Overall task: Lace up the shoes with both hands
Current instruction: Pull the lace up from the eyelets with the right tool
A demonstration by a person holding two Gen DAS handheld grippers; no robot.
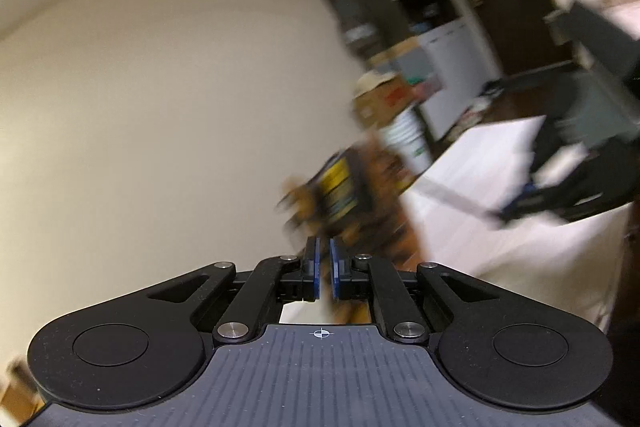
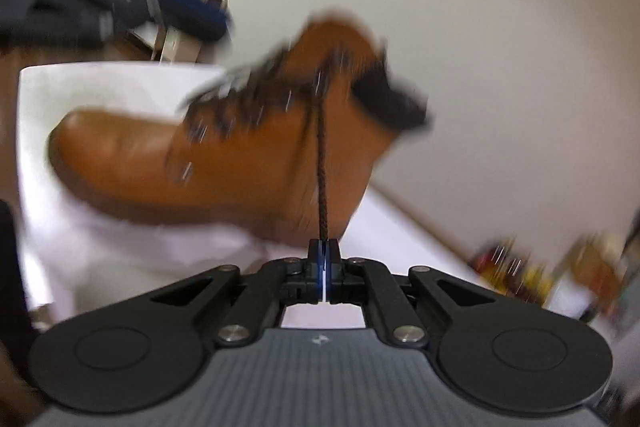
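Left wrist view: black two-finger left gripper [image 1: 324,269] with blue pads [image 1: 316,267] slightly parted, nothing between them, free to reach in. Just beyond the tips, blurred tan and dark shapes, probably the boot's laced front with a yellow label, though too smeared to say. Far right, over the white cloth-covered table [image 1: 500,227], black right gripper [image 1: 506,213] pinching a thin straight strand.

Right wrist view: right gripper [image 2: 324,253] clamped tight on a dark brown braided lace [image 2: 321,163], pulled taut and straight, likely to draw slack from the upper eyelets. Smooth tan leather ankle boot [image 2: 224,155] with rounded toe and padded black collar, lying across the table [image 2: 100,227], toe to the left, just beyond the fingertips. Lower lacing crossed already; the top seemingly unfinished.
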